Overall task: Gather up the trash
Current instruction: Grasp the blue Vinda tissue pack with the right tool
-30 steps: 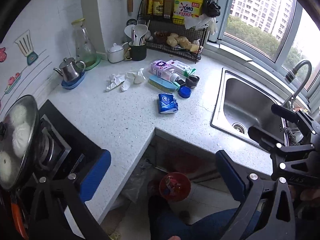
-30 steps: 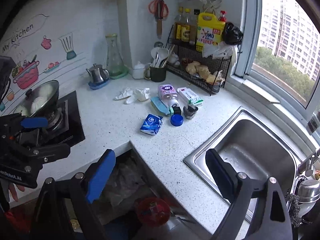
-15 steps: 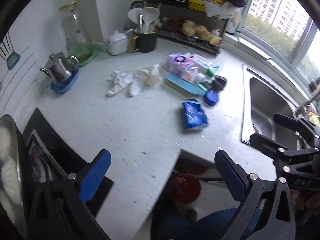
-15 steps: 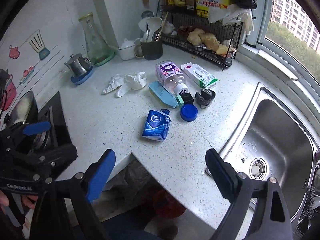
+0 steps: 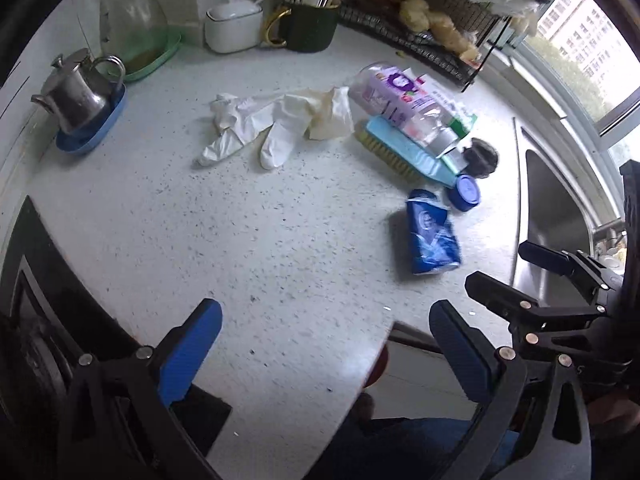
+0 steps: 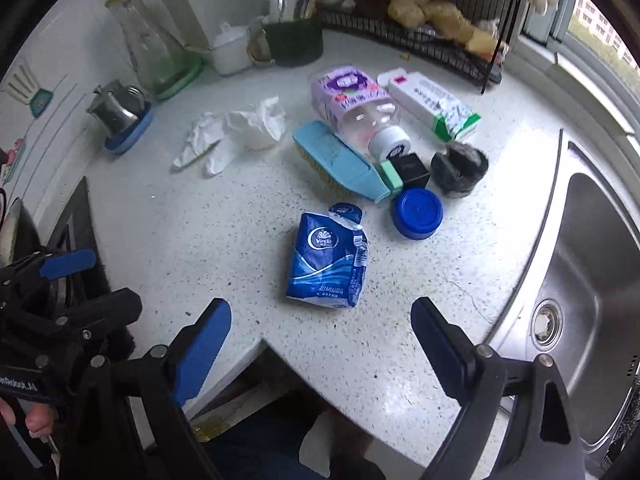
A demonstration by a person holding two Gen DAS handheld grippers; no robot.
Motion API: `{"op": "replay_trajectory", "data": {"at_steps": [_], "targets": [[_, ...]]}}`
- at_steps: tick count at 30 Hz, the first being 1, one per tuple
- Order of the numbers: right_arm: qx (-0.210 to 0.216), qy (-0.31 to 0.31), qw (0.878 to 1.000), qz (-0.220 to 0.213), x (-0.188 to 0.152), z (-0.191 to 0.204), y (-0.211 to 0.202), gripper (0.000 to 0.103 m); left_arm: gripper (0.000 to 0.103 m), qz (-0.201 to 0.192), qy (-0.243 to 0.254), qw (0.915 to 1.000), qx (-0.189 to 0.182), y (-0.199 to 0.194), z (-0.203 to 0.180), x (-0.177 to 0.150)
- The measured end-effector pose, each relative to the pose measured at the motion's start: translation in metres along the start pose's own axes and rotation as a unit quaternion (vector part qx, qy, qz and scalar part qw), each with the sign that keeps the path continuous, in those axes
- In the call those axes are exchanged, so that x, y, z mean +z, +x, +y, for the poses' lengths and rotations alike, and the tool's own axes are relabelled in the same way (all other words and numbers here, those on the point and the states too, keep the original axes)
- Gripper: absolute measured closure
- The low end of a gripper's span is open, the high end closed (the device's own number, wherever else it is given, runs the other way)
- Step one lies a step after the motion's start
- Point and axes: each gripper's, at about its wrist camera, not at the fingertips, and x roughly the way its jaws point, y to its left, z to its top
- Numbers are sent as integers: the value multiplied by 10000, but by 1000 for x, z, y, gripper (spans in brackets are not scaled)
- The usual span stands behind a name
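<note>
Lying flat on the counter (image 6: 224,240), the blue tissue pack (image 6: 328,258) was judged light and crushable, best pinched across its width. Right gripper (image 6: 320,334) and left gripper (image 5: 326,340) were seen wide open, empty.

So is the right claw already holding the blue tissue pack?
No, the right claw is open with nothing between its blue pads, and the blue tissue pack lies untouched on the countertop just ahead of it.
</note>
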Motion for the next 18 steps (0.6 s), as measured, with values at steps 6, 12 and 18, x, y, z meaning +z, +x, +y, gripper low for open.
{"op": "replay_trajectory", "data": {"at_steps": [6, 12, 18], "targets": [[-38, 327, 9980, 537, 15, -8, 44, 12, 0, 336, -71, 9994, -72, 31, 13, 16], [-61, 537, 9951, 828, 23, -16, 72, 12, 0, 599, -17, 9981, -122, 50, 19, 23], [-288, 299, 9952, 885, 27, -13, 79, 28, 0, 731, -95, 9972, -152, 59, 30, 26]]}}
